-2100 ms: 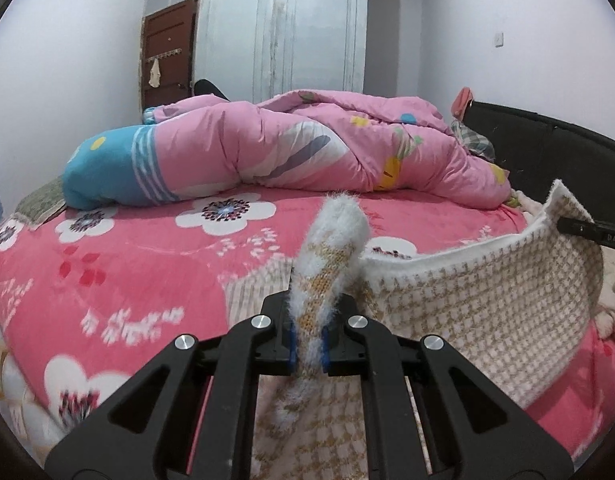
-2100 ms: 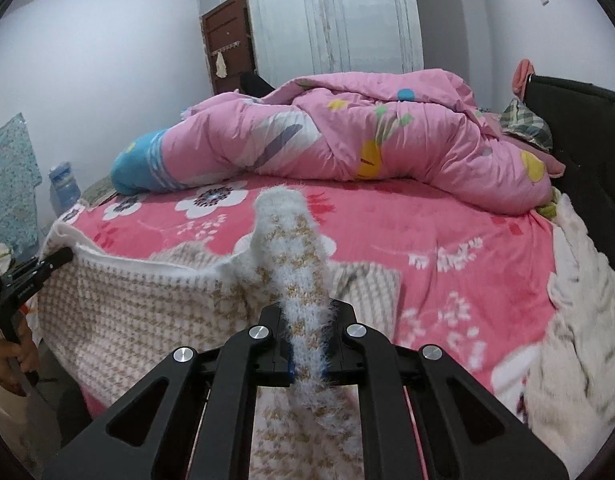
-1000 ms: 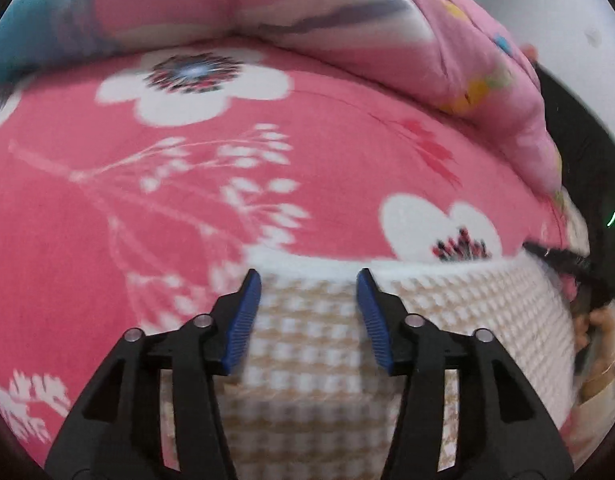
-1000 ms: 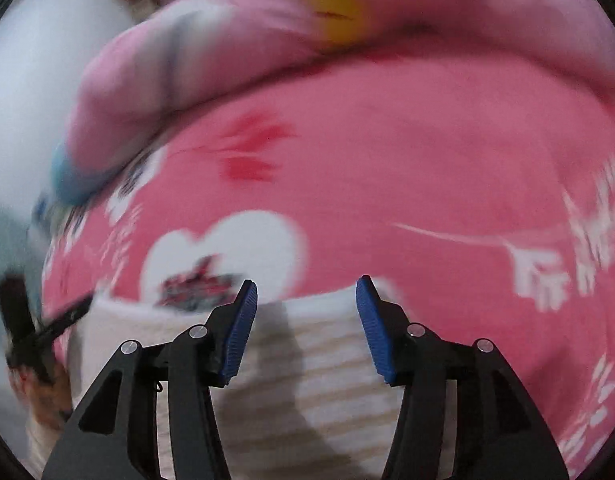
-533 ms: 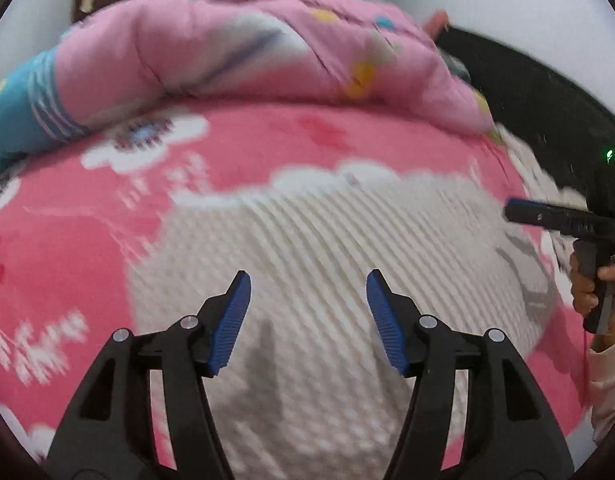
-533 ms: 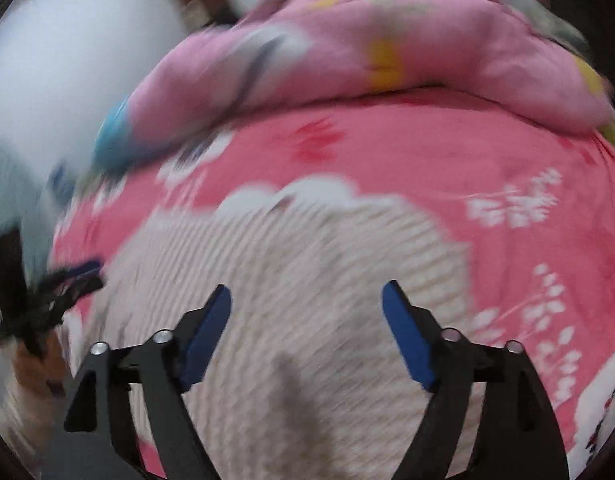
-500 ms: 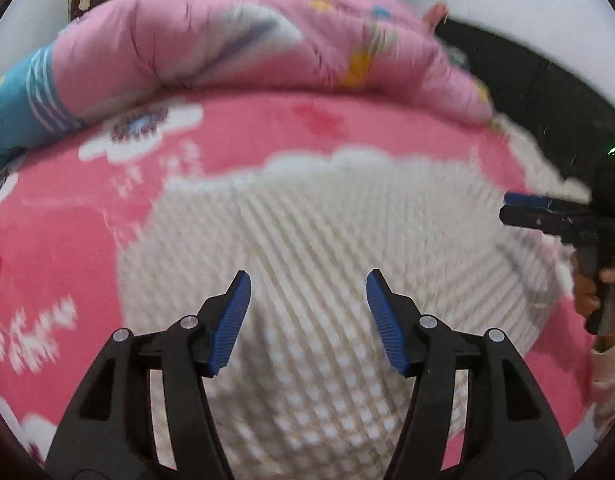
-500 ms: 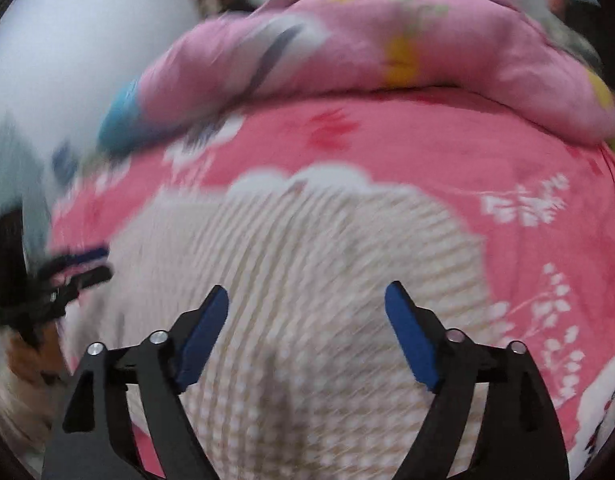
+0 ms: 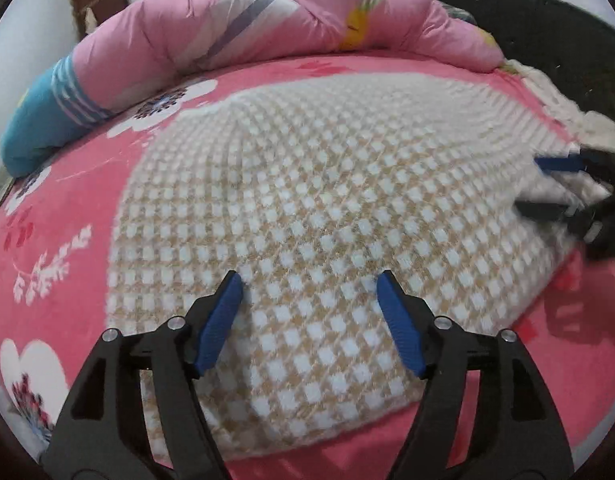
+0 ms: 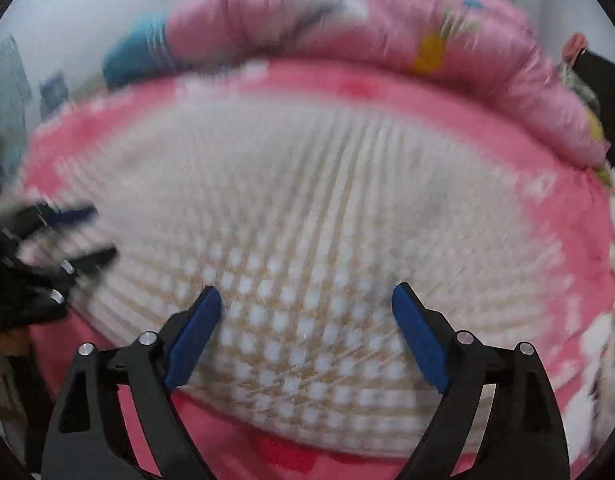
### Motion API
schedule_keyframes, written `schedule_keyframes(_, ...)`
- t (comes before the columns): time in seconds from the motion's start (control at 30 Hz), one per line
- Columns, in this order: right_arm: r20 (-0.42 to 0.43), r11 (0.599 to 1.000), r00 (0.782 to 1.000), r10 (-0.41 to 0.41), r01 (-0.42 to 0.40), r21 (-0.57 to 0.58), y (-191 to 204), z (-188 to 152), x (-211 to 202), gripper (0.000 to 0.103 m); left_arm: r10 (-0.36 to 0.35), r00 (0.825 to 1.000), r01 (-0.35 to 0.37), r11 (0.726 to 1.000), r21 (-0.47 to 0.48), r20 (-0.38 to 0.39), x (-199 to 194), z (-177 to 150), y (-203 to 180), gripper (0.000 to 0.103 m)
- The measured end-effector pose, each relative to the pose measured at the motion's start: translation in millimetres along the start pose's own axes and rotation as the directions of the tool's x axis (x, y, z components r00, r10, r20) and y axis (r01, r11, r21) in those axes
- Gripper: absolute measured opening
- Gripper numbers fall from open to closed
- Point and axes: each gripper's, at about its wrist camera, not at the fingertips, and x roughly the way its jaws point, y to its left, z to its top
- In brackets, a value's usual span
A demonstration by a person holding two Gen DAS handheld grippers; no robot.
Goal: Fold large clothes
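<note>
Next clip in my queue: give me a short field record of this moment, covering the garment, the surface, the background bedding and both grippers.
garment: checked beige-and-white knit, spread flat, not held
surface: pink floral bed sheet
bedding behind: pink duvet bunched along the far side
left gripper: above the knit's near part, jaws just opening, nothing between them
right gripper: above the knit, jaws just opening, nothing between them
image quality: right wrist view motion-blurred

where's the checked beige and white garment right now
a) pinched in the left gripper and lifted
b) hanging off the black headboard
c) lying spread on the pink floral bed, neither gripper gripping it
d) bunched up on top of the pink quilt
c: the checked garment lies flat on the pink floral bedspread, and both the left gripper and the right gripper show open jaws with nothing pinched.
</note>
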Motion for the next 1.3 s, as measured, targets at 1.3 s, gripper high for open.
schedule_keyframes(1.3, 0.268, 0.958, 0.921, -0.282, 0.285, 0.026, 83, -76, -186, 0.097, 0.322, 0.934, -0.256, 0.905, -0.339, 0.154, -195, -59, -14, 0.095)
